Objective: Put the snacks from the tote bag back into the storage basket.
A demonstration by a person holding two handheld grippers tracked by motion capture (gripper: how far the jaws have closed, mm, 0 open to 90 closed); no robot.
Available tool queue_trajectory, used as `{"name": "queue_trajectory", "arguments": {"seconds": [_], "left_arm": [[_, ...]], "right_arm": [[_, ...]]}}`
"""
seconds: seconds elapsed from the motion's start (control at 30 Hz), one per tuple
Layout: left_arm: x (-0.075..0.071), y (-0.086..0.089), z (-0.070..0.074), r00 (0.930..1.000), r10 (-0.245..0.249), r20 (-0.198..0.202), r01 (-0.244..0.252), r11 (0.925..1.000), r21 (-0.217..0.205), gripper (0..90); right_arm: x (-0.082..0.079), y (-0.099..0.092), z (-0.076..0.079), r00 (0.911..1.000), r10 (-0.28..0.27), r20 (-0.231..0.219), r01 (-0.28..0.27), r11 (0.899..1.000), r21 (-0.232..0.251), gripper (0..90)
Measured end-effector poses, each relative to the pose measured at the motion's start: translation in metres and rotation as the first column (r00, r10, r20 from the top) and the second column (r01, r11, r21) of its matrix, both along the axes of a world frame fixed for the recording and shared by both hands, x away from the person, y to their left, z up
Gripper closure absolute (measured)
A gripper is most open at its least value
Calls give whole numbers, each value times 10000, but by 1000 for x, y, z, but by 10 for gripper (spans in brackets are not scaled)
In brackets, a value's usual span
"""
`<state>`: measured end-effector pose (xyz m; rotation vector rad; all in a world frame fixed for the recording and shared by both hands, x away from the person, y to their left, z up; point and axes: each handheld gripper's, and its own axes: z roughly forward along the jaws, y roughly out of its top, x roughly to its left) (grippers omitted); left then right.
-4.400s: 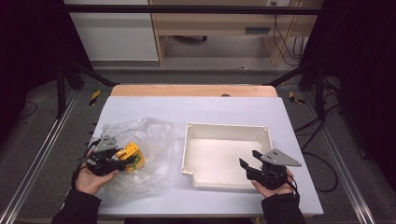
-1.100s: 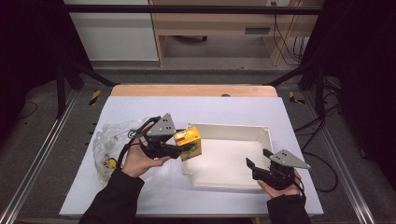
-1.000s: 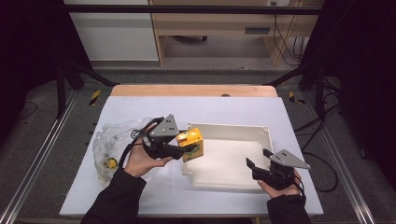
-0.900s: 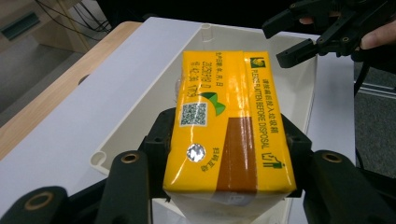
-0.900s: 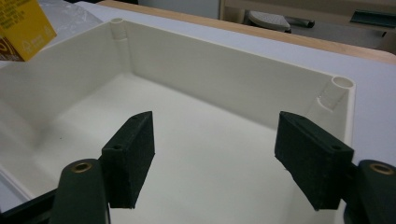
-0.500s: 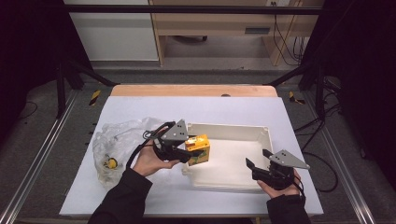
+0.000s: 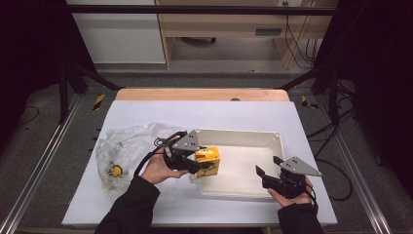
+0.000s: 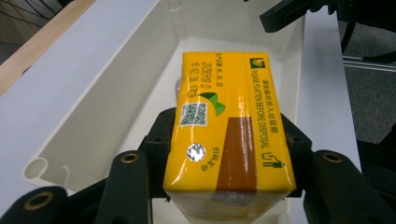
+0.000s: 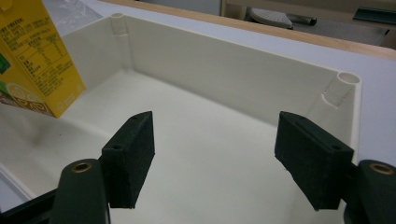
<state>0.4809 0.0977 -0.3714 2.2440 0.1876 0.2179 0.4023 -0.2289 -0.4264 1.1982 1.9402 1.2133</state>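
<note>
A yellow drink carton (image 7: 208,161) (image 8: 229,140) (image 9: 32,60) hangs tilted over the left end of the shallow white tray (image 7: 272,139) (image 8: 93,107) (image 9: 243,60). My left gripper (image 7: 198,167) (image 8: 229,154) is shut on the carton, one jaw on each side of it. My right gripper (image 7: 268,170) (image 9: 224,158) rests at the tray's near right corner, open with nothing between its jaws, pointing into the tray.
A crumpled clear plastic bag (image 7: 124,148) lies on the white table left of the tray, with a small yellow and black item (image 7: 115,170) inside it. Metal rails run along both table sides. A wooden strip (image 7: 204,94) borders the far edge.
My left gripper has carried the carton from the plastic bag rightward to above the tray's left end. The right gripper has stayed put and open.
</note>
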Motion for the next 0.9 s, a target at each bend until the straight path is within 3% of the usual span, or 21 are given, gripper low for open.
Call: {"name": "queue_trajectory", "arguments": {"seconds": [0.53,0.9], "left_arm": [[4,-5,-20,9974,-513,-501,530,9981,319,507],[7,-9,-32,9963,-539,-667,571,9972,475,506]], "right_arm": [[1,1,-1,10000,51,-17,-51,10000,-51,288],[1,1,-2,10000,60,-36,-61,10000,-53,288]]}}
